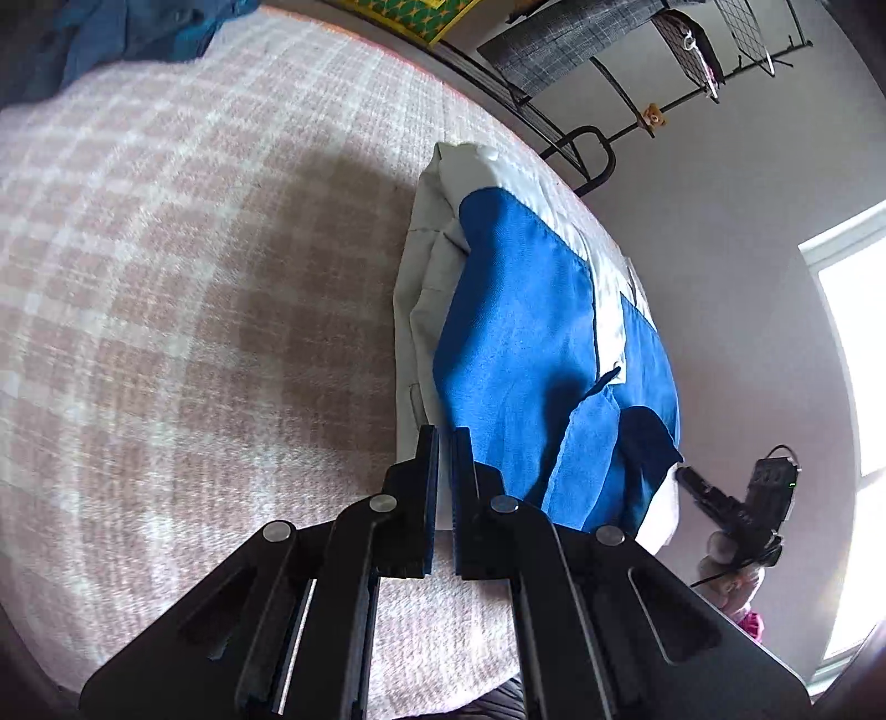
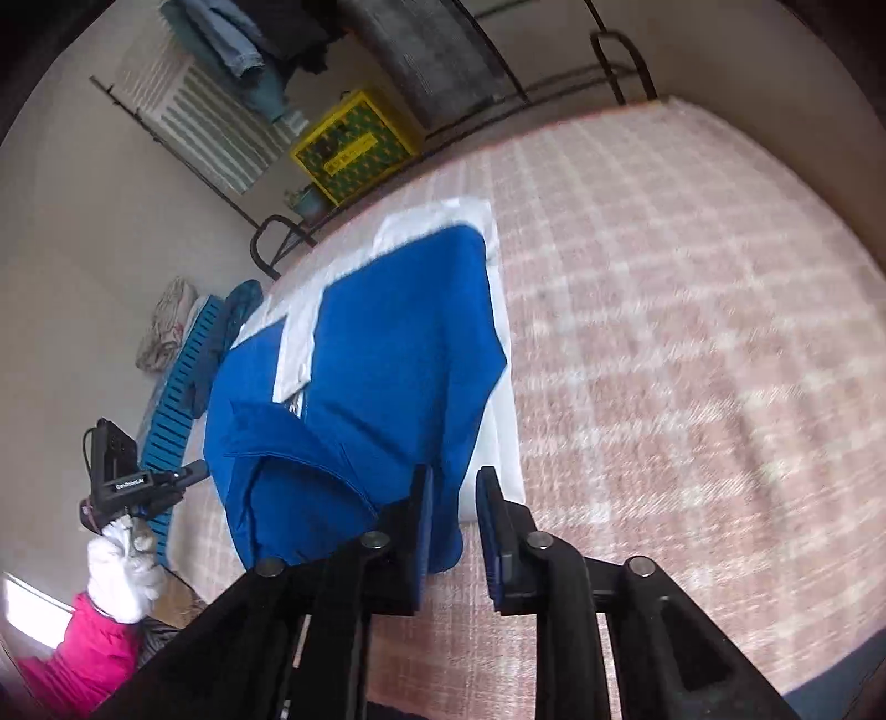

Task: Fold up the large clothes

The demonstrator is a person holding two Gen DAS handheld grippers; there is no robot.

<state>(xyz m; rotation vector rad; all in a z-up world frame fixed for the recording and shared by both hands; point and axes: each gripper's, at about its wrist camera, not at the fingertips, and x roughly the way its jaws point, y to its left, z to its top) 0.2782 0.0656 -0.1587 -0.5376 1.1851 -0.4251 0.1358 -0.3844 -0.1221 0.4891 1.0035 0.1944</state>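
Observation:
A blue and white garment (image 1: 526, 343) lies folded into a narrow stack on the pink checked bed cover (image 1: 194, 277). It also shows in the right wrist view (image 2: 387, 360). My left gripper (image 1: 446, 437) is above the garment's near left edge, its jaws nearly together with only a thin gap and nothing between them. My right gripper (image 2: 454, 482) hangs over the garment's near edge with its jaws apart and empty. The right gripper also shows at the far right of the left wrist view (image 1: 736, 509). The left gripper shows at the left of the right wrist view (image 2: 138, 482), held by a white-gloved hand.
A heap of blue-green clothes (image 1: 111, 39) lies at the bed's far corner. A black metal rack (image 1: 581, 149) stands beyond the bed edge. A yellow crate (image 2: 354, 144) and hung clothes (image 2: 238, 50) stand by the wall. A blue slatted item (image 2: 177, 410) lies beside the bed.

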